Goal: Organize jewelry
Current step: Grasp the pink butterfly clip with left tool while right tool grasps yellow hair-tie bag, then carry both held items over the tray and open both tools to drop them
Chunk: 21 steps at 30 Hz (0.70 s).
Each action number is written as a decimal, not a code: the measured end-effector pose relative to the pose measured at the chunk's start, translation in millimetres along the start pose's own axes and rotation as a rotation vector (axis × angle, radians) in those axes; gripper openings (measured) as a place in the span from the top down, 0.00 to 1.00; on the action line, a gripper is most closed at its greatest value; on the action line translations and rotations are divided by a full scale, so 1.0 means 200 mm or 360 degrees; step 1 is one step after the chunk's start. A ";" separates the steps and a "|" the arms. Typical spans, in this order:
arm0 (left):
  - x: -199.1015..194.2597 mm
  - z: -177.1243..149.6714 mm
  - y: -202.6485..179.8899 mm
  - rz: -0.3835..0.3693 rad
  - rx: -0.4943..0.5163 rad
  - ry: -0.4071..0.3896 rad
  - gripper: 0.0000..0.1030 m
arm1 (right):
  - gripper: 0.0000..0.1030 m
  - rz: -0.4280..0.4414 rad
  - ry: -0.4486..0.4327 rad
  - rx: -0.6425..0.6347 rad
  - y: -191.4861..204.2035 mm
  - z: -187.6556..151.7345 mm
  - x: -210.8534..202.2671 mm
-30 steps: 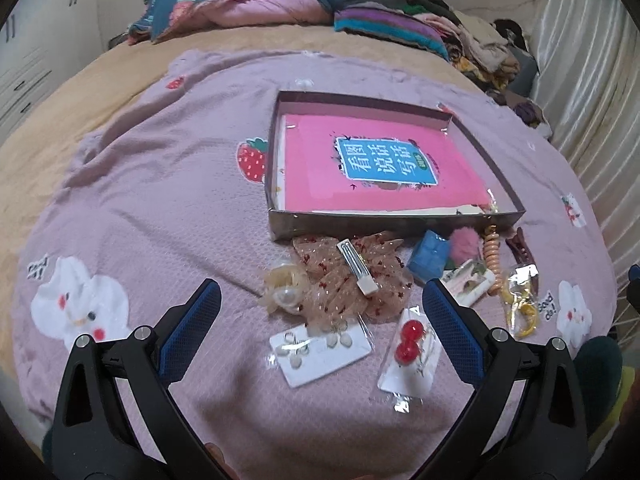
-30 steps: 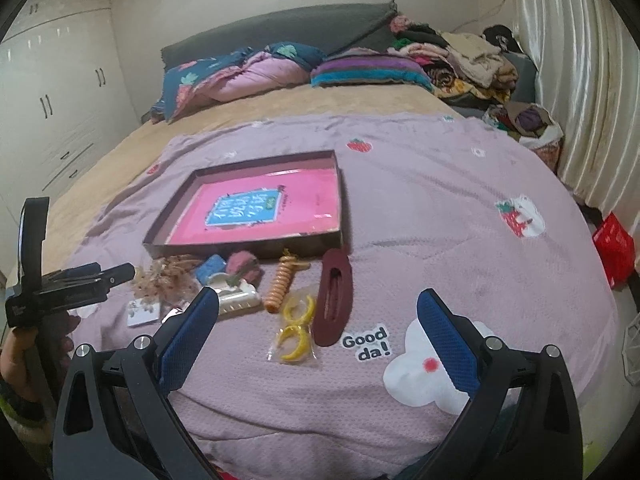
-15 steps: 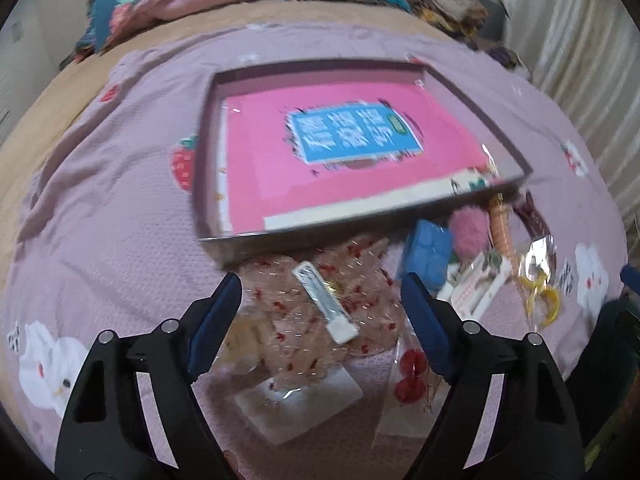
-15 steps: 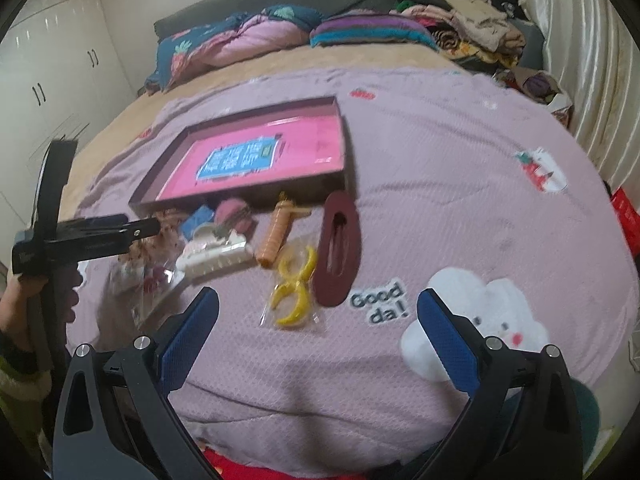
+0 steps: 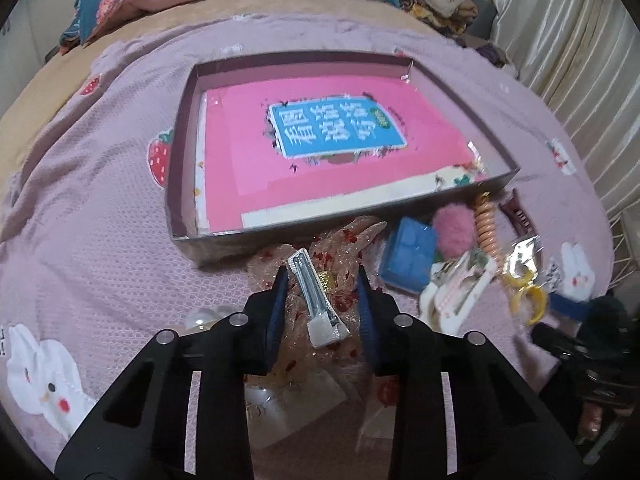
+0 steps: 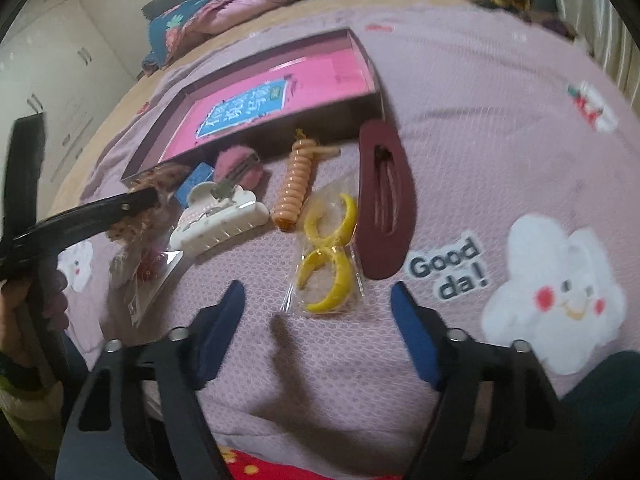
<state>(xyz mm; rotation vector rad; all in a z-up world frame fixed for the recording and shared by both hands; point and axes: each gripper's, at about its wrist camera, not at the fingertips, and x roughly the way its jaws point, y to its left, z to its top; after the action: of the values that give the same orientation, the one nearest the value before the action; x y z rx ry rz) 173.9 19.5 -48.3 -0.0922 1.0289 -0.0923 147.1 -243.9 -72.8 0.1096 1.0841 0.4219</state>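
1. One sheer beige hair bow with red specks (image 5: 340, 256) lies on the bed just in front of the box, with one silver clip in a clear sleeve (image 5: 316, 300) lying on top of it
2. The left hand-held gripper (image 5: 322, 300) has just been closing; its two blue pads are drawn in as narrow as they go, one each side of the sleeved clip and the bow fabric, and press into the bunched fabric
3. Right of the bow, close together, lie one blue square piece (image 5: 408, 256), one pink fluffy pompom clip (image 5: 454, 232), one white claw clip (image 6: 220, 224) and one orange spiral hair tie (image 6: 296, 184)
4. Two yellow crescent hoops in one clear packet (image 6: 328, 256) lie just beside one long maroon snap clip (image 6: 384, 200)
5. The right hand-held gripper (image 6: 316, 328) has just been closing; its jaws are half spread with nothing between them, and the yellow packet lies just ahead of the tips
6. One flat packet with red beads (image 6: 148, 276) lies at the near left, partly under the bow, its contents blurred
7. One shallow dark cardboard box (image 5: 182, 184) sits behind the row, holding one pink book with a blue label (image 5: 336, 132)
8. All rest on a lilac bedspread with strawberry and bunny prints (image 5: 100, 208); a hand (image 6: 24, 312) at the left edge of the right view grips the left tool's handle
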 end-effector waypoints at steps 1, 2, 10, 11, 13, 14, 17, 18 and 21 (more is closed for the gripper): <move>-0.02 0.00 0.00 -0.0003 -0.0002 -0.0014 0.78 | 0.48 0.0017 0.0018 0.0026 -0.01 0.00 0.02; -0.04 0.01 0.00 -0.0007 -0.0006 -0.0025 0.78 | 0.51 0.0032 0.0028 0.0049 -0.02 0.00 0.03; -0.17 0.03 0.04 -0.0041 -0.0071 -0.0107 0.78 | 0.79 0.0130 -0.0072 0.0048 -0.02 0.02 0.00; -0.19 0.03 0.05 -0.0040 -0.0074 -0.0115 0.77 | 0.80 0.0130 -0.0092 0.0025 -0.02 0.02 -0.02; -0.22 0.03 0.06 -0.0036 -0.0080 -0.0138 0.78 | 0.86 0.0131 -0.0147 -0.0036 0.01 0.01 -0.07; -0.23 0.04 0.06 -0.0035 -0.0086 -0.0147 0.78 | 0.87 0.0129 -0.0170 -0.0070 0.02 0.01 -0.10; -0.28 0.05 0.09 -0.0023 -0.0100 -0.0184 0.78 | 0.87 0.0141 -0.0236 -0.0127 0.05 0.01 -0.17; -0.30 0.05 0.10 -0.0018 -0.0110 -0.0196 0.78 | 0.87 0.0136 -0.0256 -0.0142 0.06 0.01 -0.19; -0.36 0.06 0.13 -0.0001 -0.0132 -0.0236 0.78 | 0.87 0.0149 -0.0325 -0.0197 0.09 0.04 -0.28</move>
<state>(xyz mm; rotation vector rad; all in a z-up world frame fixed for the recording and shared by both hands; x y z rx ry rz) 148.5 54.6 17.3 -0.1723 0.8843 -0.0429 126.5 -247.7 -17.7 0.0918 0.8518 0.5491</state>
